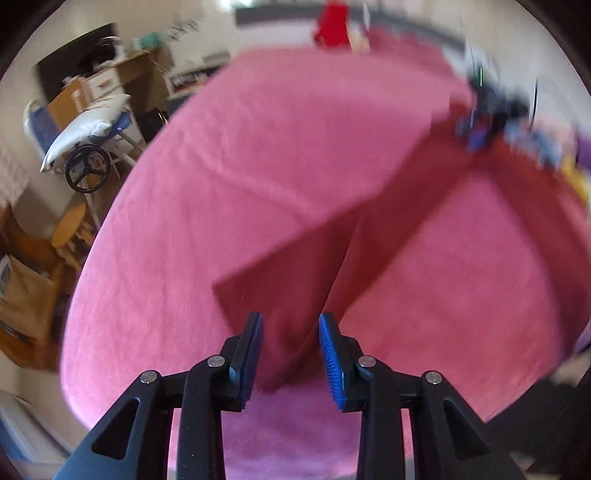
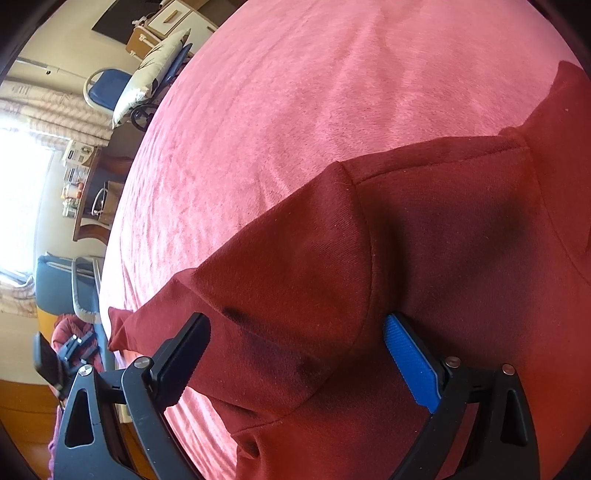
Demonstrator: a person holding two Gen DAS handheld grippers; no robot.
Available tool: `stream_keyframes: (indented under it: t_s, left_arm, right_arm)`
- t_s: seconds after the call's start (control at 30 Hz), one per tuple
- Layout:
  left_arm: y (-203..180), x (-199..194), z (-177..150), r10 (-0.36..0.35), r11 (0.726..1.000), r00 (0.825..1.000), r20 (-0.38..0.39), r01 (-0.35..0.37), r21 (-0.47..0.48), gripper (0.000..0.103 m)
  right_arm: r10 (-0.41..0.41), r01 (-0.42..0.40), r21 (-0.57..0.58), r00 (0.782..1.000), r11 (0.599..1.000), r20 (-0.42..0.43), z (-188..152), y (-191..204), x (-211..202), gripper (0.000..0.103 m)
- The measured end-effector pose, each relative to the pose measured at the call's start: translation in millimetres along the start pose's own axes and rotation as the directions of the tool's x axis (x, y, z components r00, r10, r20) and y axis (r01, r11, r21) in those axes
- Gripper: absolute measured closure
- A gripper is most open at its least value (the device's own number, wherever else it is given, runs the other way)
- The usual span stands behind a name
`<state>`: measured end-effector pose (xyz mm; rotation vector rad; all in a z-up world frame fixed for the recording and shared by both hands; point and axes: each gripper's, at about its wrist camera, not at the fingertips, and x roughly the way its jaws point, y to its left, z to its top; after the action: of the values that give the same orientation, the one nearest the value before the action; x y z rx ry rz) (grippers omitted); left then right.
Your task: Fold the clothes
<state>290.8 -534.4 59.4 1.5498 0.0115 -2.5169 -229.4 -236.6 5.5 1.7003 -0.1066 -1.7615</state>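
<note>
A dark red garment (image 1: 314,266) lies on a pink bedspread (image 1: 240,166). In the blurred left wrist view a long folded strip of it runs from the upper right down to my left gripper (image 1: 291,321). Its end lies between the fingers, whose jaws stand apart and do not press on it. At the strip's far end is a blurred dark and blue shape (image 1: 480,125). In the right wrist view my right gripper (image 2: 295,321) hangs wide open just over the garment's (image 2: 443,240) folded, seamed body, holding nothing. The bedspread (image 2: 295,92) fills the space beyond.
Past the bed's left edge stand a chair with a white pillow (image 1: 85,125) and wooden furniture (image 1: 29,288). Something bright red (image 1: 332,22) sits at the far side. In the right wrist view there is a blue chair (image 2: 59,288) by a bright window (image 2: 18,203).
</note>
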Motion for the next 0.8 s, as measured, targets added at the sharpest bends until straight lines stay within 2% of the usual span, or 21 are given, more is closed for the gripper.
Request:
stream_keyframes:
  t_s: [0.07,0.13,0.2,0.3,0.33,0.43,0.47,0.5,0.57,0.6,0.7,0.8]
  left_arm:
    - [-14,17,-6,0.045,0.993,0.997,-0.068,-0.037,0.11,0.072]
    - [-25,27,-10,0.074,0.982,0.993,-0.087,-0.058,0.182,0.072]
    - [-30,34,-11,0.097,0.973,0.991,-0.09,-0.075,0.217,0.071]
    - [-27,37,-8,0.093,0.976,0.992,-0.085,-0.074,0.204,0.069]
    - [-26,38,-7,0.092,0.977,0.992,-0.083,-0.074,0.2,0.072]
    - [-6,26,9,0.017,0.999,0.995,-0.102,-0.013,0.043,0.089]
    - [0,18,16,-0.029,1.0,0.996,-0.087,0.028,-0.004,0.091]
    - [7,9,22,-0.075,0.996,0.995,-0.069,0.072,-0.049,0.091]
    - [29,-15,39,-0.19,0.966,0.982,0.001,0.188,-0.176,0.092]
    - [42,-27,47,-0.209,0.95,0.977,0.05,0.214,-0.226,0.092]
    - [87,-50,72,-0.159,0.897,0.976,0.146,0.205,-0.391,0.092]
    - [134,-41,81,-0.065,0.825,0.987,0.147,0.136,-0.548,0.092]
  right_arm:
    - [-0.012,0.012,-0.003,1.0,1.0,0.001,-7,-7,-8,0.007]
    - [-0.024,0.024,-0.012,1.0,1.0,0.001,-9,-7,-9,0.006]
    - [-0.03,0.03,-0.014,1.0,0.999,0.001,-11,-7,-9,0.006]
    - [-0.029,0.029,-0.009,1.0,1.0,0.0,-14,-11,-12,0.006]
    - [-0.028,0.028,-0.008,1.0,1.0,0.0,-15,-12,-14,0.006]
    - [-0.026,0.026,-0.013,1.0,1.0,-0.006,-13,-11,-12,0.006]
    - [-0.025,0.025,-0.014,1.0,1.0,-0.008,-11,-9,-10,0.006]
    - [-0.022,0.022,-0.013,1.0,1.0,-0.009,-8,-8,-9,0.006]
    - [-0.014,0.013,-0.012,1.0,1.0,-0.009,-5,-5,-6,0.006]
    - [-0.009,0.009,-0.009,1.0,1.0,-0.008,-3,-4,-4,0.006]
    - [0.004,-0.004,0.002,1.0,1.0,-0.005,-1,-4,-3,0.006]
    - [0.011,-0.011,0.007,1.0,1.0,-0.003,2,-2,-1,0.006]
